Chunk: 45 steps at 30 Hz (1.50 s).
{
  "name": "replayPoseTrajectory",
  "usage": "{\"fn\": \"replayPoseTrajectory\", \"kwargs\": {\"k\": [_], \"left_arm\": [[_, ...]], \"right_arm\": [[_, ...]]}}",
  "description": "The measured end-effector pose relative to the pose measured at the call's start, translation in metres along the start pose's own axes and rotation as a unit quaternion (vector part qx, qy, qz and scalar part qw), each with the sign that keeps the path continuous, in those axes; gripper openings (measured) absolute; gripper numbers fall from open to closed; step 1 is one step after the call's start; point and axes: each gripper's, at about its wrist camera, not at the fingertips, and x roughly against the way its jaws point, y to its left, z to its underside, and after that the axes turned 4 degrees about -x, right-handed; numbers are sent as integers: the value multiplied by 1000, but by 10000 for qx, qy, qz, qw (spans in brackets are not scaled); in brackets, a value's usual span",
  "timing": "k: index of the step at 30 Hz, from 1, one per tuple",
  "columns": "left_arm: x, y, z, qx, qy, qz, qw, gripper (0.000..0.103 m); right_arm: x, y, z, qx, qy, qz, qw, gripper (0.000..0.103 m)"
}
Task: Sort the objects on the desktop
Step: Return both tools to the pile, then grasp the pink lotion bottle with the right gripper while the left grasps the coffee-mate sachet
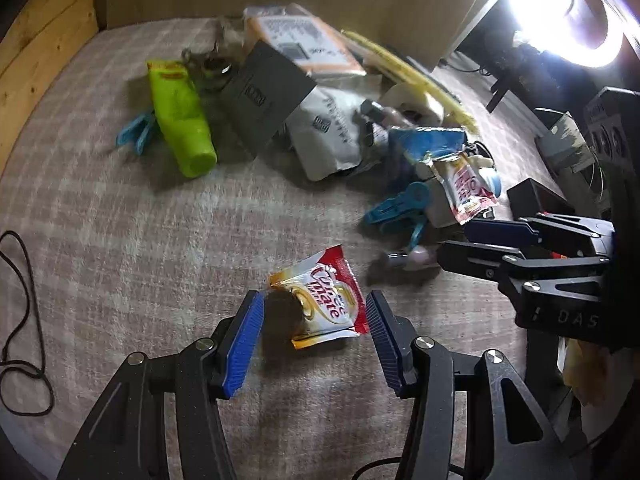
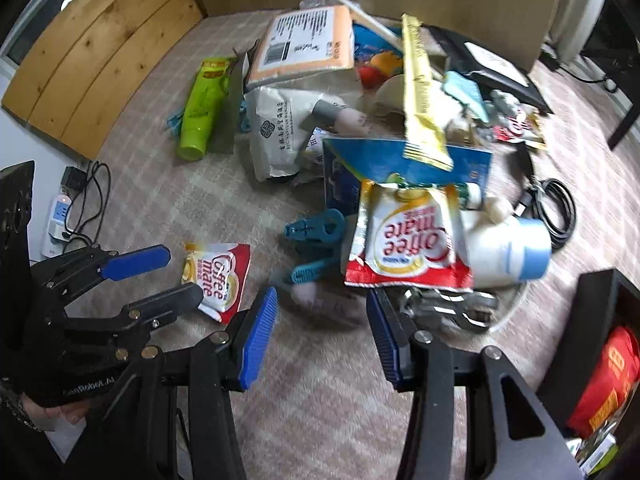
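The left gripper (image 1: 314, 320) hung half open around a lone sachet (image 1: 320, 300), gripping nothing; next, close. The right gripper (image 2: 322, 328), open and empty, neared the pile (image 2: 360, 140).

Both grippers point steeply downward, side by side. The left gripper (image 1: 315, 326) has its blue-padded jaws parted, nothing pressed between them. The right gripper (image 2: 322, 330), just to its right, also has its jaws apart and empty. A hand (image 2: 60, 414) grips the left gripper's handle from behind.
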Motion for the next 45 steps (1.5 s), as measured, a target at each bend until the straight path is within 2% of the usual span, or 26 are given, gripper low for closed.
{"fn": "replayPoseTrajectory", "kwargs": {"k": [9, 14, 17, 20, 22, 27, 36, 45], "left_arm": [[-16, -2, -1, -21, 169, 37, 9998, 50], [-24, -6, -2, -62, 224, 45, 9997, 42], [-27, -12, -3, -164, 218, -40, 9996, 36], [-29, -16, -2, -246, 183, -155, 9994, 25], [-30, -17, -3, -225, 145, -162, 9995, 22], [-26, -15, 2, -152, 27, -151, 9998, 20], [-9, -19, 19, -91, -94, -62, 9999, 16], [12, -48, 27, -268, -294, 28, 9992, 16]], "right_arm": [[-20, -8, 6, -3, 367, 95, 9993, 46], [-26, -7, 19, 22, 465, 167, 9988, 42], [-26, -5, 26, 24, 374, 268, 9989, 40], [-24, -6, 31, -63, 279, 371, 9989, 32], [-22, -8, 35, -130, 229, 370, 9990, 27], [-19, -11, 49, -306, 178, 222, 9991, 21], [0, -23, 82, -651, 0, -80, 9978, 20], [33, -45, 120, -887, -208, -156, 9957, 20]]}}
